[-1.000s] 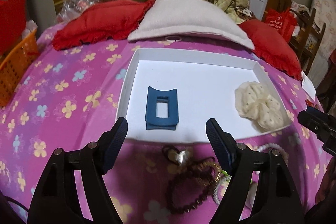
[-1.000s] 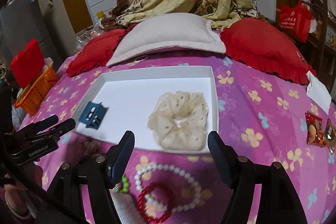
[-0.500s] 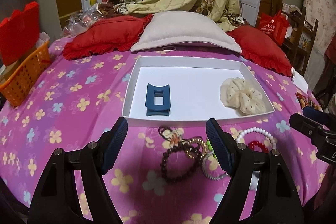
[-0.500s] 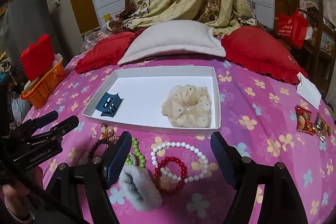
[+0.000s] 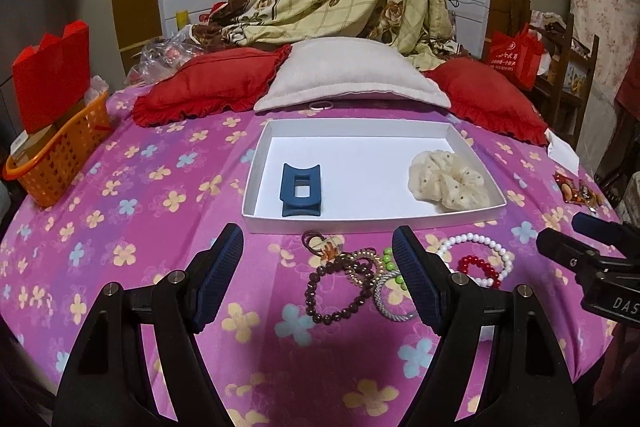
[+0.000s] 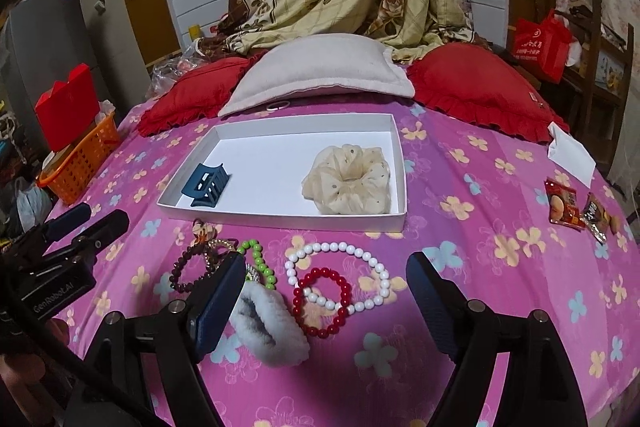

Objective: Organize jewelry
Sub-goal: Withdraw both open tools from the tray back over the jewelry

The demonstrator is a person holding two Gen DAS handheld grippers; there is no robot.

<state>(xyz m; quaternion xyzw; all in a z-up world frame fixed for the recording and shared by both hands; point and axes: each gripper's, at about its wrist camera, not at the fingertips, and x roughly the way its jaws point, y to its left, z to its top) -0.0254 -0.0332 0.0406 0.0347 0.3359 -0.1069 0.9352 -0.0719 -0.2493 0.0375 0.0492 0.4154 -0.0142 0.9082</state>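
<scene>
Jewelry is lying in a loose cluster on the pink flowered bed (image 6: 500, 187), just in front of a white tray (image 6: 280, 217) that is holding a blue hair claw (image 6: 206, 185) at its left end and a cream scrunchie (image 6: 346, 179) at its right. Nearest the tray's front wall, a dark bead bracelet (image 5: 336, 291) is overlapping a gold chain bracelet (image 5: 362, 265) and green beads (image 6: 258, 259); a white pearl bracelet (image 6: 340, 277) is crossing a red bead bracelet (image 6: 322, 307), and a fluffy white scrunchie (image 6: 266, 323) is sitting beside them.

The right gripper (image 6: 324, 307) is hovering over the pearl and red bracelets, its fingers (image 6: 220, 303) spreading wider and gripping nothing, the left one hiding part of the fluffy scrunchie. The left gripper (image 5: 318, 277) is hanging above the dark beads, its fingers (image 5: 218, 273) spread wide and empty.

Compared with a second ago, both grippers are sitting farther back from the tray, so the whole cluster is now showing between and beyond the fingers, while the claw and cream scrunchie are lying unmoved.
</scene>
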